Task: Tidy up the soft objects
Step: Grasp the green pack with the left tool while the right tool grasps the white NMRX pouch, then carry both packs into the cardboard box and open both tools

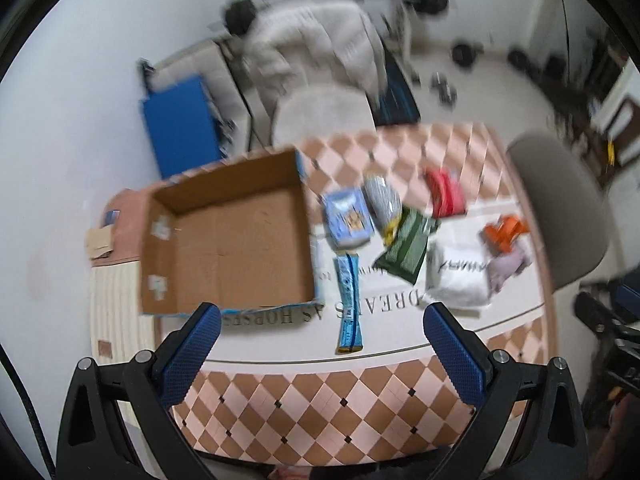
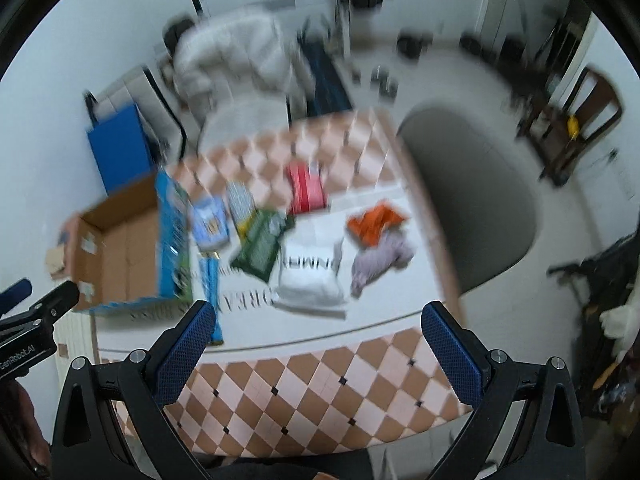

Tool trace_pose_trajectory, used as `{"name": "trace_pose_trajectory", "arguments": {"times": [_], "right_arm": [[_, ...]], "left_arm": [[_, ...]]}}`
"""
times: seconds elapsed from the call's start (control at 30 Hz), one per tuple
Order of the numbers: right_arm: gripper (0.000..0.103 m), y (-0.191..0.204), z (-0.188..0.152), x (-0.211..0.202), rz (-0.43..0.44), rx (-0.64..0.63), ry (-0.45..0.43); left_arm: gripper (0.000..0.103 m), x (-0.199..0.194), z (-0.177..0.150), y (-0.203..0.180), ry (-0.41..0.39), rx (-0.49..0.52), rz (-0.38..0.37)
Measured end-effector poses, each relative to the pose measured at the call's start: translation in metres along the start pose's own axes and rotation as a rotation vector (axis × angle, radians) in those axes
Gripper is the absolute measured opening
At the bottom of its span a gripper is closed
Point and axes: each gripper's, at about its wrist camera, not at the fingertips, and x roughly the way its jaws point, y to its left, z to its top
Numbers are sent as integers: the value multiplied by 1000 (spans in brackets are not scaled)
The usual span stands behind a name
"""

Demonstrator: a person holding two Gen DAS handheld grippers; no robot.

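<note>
An open, empty cardboard box (image 1: 236, 240) (image 2: 120, 252) stands on the left of the table. To its right lie soft packs: a light blue pack (image 1: 348, 218) (image 2: 209, 222), a long blue sachet (image 1: 349, 300), a grey pouch (image 1: 383, 200), a green bag (image 1: 406, 250) (image 2: 260, 244), a red pack (image 1: 445, 192) (image 2: 306, 192), a white bag (image 1: 458, 276) (image 2: 310, 276), an orange cloth (image 1: 505, 232) (image 2: 374, 222) and a lilac cloth (image 1: 510, 266) (image 2: 380, 260). My left gripper (image 1: 322, 350) and right gripper (image 2: 316, 346) are both open and empty, held high above the table's near edge.
The table has a checkered cloth (image 1: 328, 412) with a white middle panel. A grey chair (image 1: 564, 208) (image 2: 468, 192) stands at its right side. A blue board (image 1: 180, 128) and a beige sofa (image 1: 312, 52) are behind. The left gripper's body shows at the right wrist view's left edge (image 2: 28, 328).
</note>
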Motion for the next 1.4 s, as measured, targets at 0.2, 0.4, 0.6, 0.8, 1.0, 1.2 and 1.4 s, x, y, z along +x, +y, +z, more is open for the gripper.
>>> {"name": "trace_pose_trajectory", "arguments": {"times": [0.2,0.4,0.6,0.8,1.0,1.2,1.4], "right_arm": [[103,-16,33,178,45,71,265],[103,-13,41,292,47,94,418],[85,-25,19,333,51,88,487],[85,-60,-5,342,73,162,519],[89,-60,-21,352,90,170,548],[89,-58,-27,348,67,174,571],[77,-45,-35,348,47,137,518]], "left_arm": [[100,115,33,-41,171,113,51],[100,183,56,-54,273,141,65],[100,221,73,-76,341,145,-5],[100,264,79,-123,429,224,-98],[92,295,76,-150,488,241,-96],[42,304,64,-157,484,231,-62],[32,271,34,-152,452,178,-50]]}}
